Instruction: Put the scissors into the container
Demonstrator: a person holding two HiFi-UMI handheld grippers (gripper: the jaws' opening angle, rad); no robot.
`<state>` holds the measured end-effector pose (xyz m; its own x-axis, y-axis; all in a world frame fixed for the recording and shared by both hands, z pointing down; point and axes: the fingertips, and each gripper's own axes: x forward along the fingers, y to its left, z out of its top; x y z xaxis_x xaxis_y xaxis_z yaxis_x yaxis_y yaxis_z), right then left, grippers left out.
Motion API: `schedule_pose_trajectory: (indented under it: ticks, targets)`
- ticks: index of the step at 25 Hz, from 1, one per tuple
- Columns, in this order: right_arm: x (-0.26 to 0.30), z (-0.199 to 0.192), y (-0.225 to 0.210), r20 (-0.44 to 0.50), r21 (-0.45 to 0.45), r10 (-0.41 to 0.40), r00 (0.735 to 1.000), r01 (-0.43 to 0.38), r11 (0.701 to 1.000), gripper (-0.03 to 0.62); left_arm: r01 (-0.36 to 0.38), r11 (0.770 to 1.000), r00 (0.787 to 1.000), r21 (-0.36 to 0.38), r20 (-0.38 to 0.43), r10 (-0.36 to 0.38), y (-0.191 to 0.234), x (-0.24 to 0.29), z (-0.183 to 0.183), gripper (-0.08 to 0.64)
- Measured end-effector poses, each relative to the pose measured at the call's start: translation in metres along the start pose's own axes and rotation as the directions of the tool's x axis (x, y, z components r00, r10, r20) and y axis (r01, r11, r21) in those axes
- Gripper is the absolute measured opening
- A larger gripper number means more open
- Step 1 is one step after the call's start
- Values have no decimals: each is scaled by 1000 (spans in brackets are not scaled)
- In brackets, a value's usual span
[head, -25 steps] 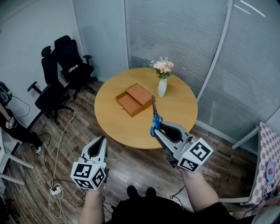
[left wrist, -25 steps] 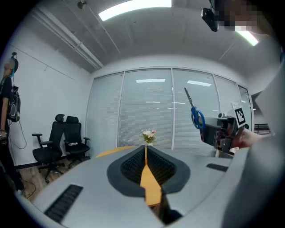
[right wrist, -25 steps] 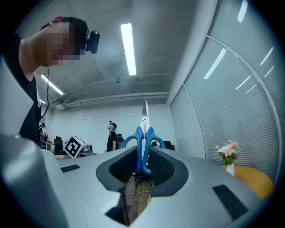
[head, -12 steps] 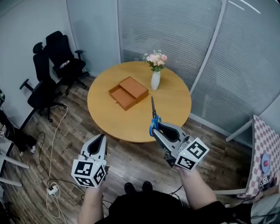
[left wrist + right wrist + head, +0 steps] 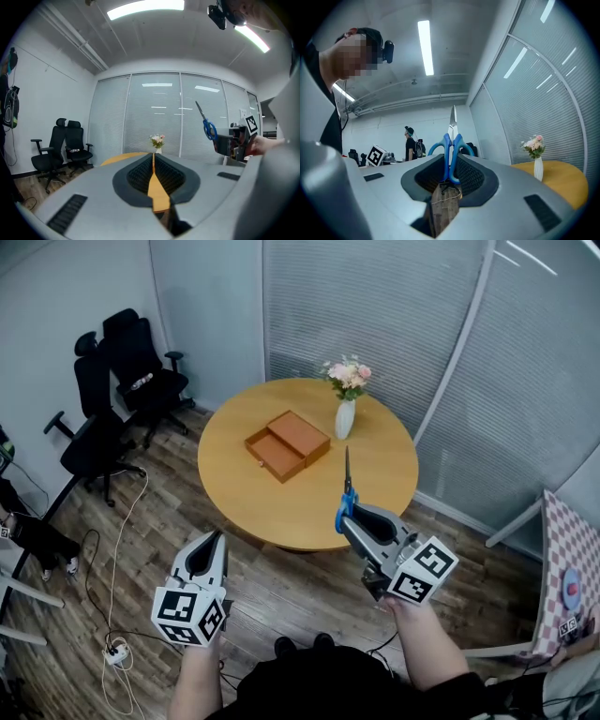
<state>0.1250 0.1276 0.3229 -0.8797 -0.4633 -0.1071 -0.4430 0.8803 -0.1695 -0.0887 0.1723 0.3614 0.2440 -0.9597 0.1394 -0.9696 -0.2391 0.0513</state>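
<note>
Item: blue-handled scissors (image 5: 346,486), clamped by the handles in the right gripper (image 5: 349,514), blades pointing away, apparently for safe carrying, well apart from the wooden container (image 5: 286,444) on the round table (image 5: 375,474); left gripper (image 5: 214,542) closed on nothing, idle.

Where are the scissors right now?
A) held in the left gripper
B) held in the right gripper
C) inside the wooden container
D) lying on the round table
B: the right gripper is shut on the scissors by their blue handles.
</note>
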Motion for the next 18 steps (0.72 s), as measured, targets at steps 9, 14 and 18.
schedule_pose_trajectory:
  ticks: [9,14,18]
  targets:
    - [20,-5,-9,-9,40,-25,1000,25,999,97,-32,999,999,-34,-29,31,39,-8,-17,23]
    - [46,-7,-32,9,62,3,1000,-4,998,97,-41,999,998,-29,-44,39,53,19,-18,23]
    - [71,-11,-62,20,88,22,1000,-24,996,97,-59,998,997,-22,-60,58,68,48,-17,23]
